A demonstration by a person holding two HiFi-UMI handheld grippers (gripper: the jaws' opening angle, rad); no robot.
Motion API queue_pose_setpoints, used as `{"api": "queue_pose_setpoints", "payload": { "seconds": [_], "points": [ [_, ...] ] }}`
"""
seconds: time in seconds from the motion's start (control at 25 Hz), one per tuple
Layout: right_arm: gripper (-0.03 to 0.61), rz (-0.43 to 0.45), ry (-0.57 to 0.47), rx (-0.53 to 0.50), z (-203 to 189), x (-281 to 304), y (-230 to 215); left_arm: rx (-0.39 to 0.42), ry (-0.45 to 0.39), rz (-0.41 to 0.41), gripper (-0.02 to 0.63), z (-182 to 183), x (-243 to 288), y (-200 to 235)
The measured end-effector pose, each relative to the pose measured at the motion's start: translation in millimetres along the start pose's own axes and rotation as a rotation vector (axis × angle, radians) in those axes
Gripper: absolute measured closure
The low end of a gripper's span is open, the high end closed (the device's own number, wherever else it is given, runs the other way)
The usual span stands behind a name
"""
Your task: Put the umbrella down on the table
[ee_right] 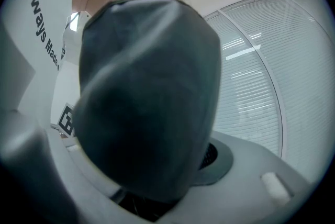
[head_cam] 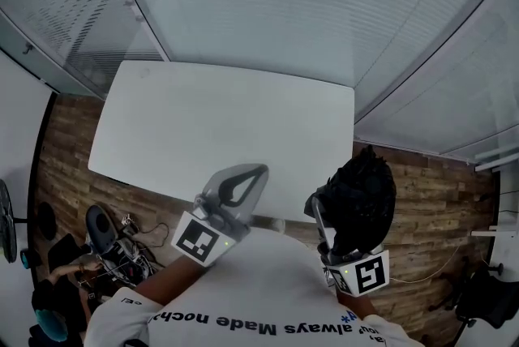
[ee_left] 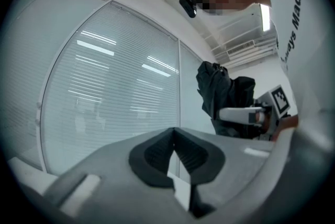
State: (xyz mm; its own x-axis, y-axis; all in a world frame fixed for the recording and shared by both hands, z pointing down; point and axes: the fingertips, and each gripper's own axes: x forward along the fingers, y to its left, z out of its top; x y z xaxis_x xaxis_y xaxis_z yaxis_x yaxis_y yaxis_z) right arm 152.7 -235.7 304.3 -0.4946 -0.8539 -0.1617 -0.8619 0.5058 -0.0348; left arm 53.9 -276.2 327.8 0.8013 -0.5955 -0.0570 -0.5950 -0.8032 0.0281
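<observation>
A black folded umbrella [head_cam: 362, 190] sits bunched up between the jaws of my right gripper [head_cam: 332, 212], which is shut on it just off the near right corner of the white table [head_cam: 219, 118]. In the right gripper view the umbrella [ee_right: 146, 97] fills the middle and hides most of the jaws; one dark pad [ee_right: 220, 159] shows beside it. My left gripper [head_cam: 261, 172] hangs over the table's near edge, shut with nothing in it, and its tips meet in the left gripper view [ee_left: 174, 131]. That view also shows the umbrella [ee_left: 214, 91] off to the right.
Glass walls with white blinds [head_cam: 276, 5] run behind and to the right of the table. Wood floor [head_cam: 438, 199] surrounds it. A chair base with cables [head_cam: 109, 244] stands at the lower left, and a fan [head_cam: 6, 228] at the left edge.
</observation>
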Motion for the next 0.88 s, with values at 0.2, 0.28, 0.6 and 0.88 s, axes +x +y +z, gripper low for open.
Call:
{"api": "queue_pose_setpoints", "payload": {
  "seconds": [0.2,0.28,0.6,0.88],
  "points": [
    [0.336,-0.006,0.019,0.012,-10,10,0,-0.012,-0.003,-0.002,0.611,-4,1,11],
    [0.336,-0.003,0.034,0.007,-14,13,-1,-0.016,-0.001,-0.002,0.611,-4,1,12],
    [0.336,-0.006,0.172,0.034,-65,28,-12,-0.022,0.008,-0.011,0.611,-10,4,17],
    [0.337,-0.020,0.353,0.049,-130,31,-21,-0.037,0.006,-0.017,0.611,-14,3,17]
  ]
}}
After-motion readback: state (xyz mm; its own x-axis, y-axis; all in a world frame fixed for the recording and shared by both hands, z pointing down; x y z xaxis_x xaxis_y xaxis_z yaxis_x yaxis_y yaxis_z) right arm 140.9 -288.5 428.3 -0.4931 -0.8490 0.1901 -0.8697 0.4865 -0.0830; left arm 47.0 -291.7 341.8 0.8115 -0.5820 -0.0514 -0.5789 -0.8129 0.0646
